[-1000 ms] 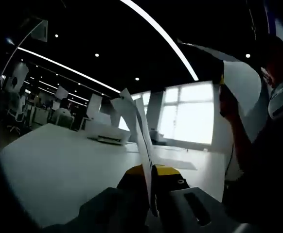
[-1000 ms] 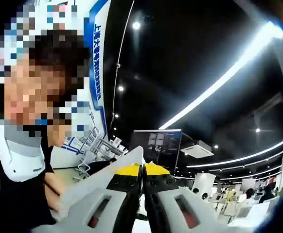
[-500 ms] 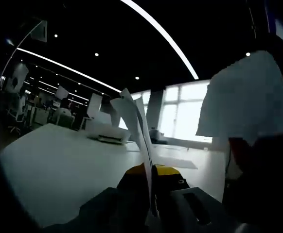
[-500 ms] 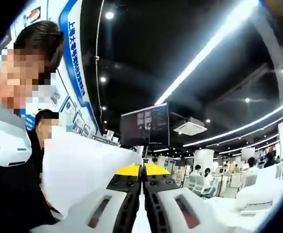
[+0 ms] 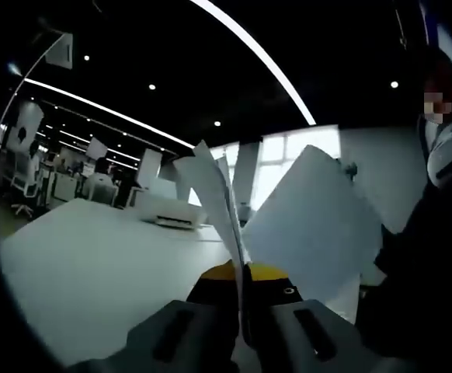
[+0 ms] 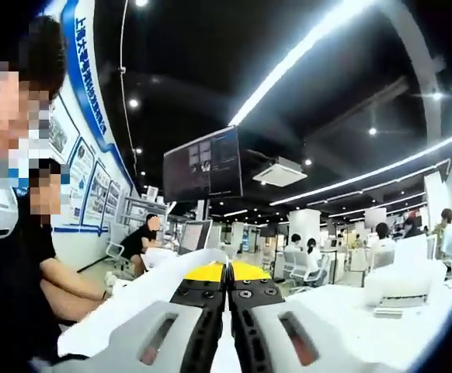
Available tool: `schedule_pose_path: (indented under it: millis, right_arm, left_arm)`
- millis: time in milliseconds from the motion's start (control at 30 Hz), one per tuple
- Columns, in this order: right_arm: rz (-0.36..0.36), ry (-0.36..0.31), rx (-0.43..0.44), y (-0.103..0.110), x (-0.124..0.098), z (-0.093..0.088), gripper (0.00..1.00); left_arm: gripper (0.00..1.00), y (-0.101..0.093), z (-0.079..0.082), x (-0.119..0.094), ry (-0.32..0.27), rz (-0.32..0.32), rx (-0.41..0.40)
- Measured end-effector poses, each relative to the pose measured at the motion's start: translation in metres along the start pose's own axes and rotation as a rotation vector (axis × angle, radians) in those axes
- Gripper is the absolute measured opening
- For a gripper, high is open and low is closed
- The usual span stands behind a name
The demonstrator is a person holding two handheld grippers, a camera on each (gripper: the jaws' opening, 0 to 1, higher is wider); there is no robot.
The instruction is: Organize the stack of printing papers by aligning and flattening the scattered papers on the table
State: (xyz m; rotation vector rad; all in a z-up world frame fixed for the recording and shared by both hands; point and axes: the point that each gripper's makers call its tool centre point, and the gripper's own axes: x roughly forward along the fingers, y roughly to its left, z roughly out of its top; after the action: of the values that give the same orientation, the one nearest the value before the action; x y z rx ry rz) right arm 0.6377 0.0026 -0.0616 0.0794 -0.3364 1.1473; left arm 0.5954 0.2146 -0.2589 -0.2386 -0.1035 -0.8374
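Left gripper view: white table (image 5: 78,272) spreads left of and ahead of the left gripper (image 5: 240,272), with a white printer (image 5: 168,211) standing far ahead and left on it, office chairs (image 5: 24,183) beyond at far left. The jaws are clenched on a few sheets of printing paper (image 5: 214,194) standing edge-on, fanning upward and slightly left from the yellow tips. Just right of the jaws a second sheet (image 5: 311,225) hangs face-on, tilted; what carries it cannot be told here. A person in dark clothes (image 5: 428,256) fills the far right. Right gripper view: the person's arm (image 6: 63,287) lies left of the right gripper (image 6: 227,272), whose jaws are closed on a white sheet (image 6: 125,311) running down-left from the tips. Ahead and above hangs a dark monitor (image 6: 203,165); to the right, a table edge (image 6: 366,311) with another printer (image 6: 405,284).
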Motion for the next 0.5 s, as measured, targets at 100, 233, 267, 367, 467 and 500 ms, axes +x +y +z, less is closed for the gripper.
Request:
schedule_pose_path:
  millis: [100, 233, 267, 367, 467, 500]
  right_arm:
    - [-0.008, 0.009, -0.078, 0.004, -0.003, 0.013, 0.00]
    - [-0.059, 0.064, -0.143, -0.001, -0.007, 0.021, 0.00]
    - [-0.079, 0.093, -0.162, -0.006, -0.005, 0.019, 0.00]
    - [-0.111, 0.207, -0.171, -0.022, 0.007, 0.004, 0.00]
    - [-0.132, 0.308, -0.144, -0.042, 0.023, -0.021, 0.00]
    - [-0.127, 0.330, -0.130, -0.047, 0.028, -0.030, 0.00]
  left_arm:
    - [0.06, 0.000, 0.000, 0.000, 0.000, -0.003, 0.000]
    - [0.06, 0.001, 0.001, -0.001, -0.003, -0.007, 0.004]
    - [0.06, 0.000, 0.000, -0.001, -0.002, -0.008, 0.004]
    - [0.06, 0.000, -0.001, 0.000, 0.007, -0.011, 0.003]
    - [0.06, 0.001, -0.002, 0.000, 0.012, -0.005, 0.002]
    - [0.06, 0.001, -0.002, 0.000, 0.014, -0.004, 0.003]
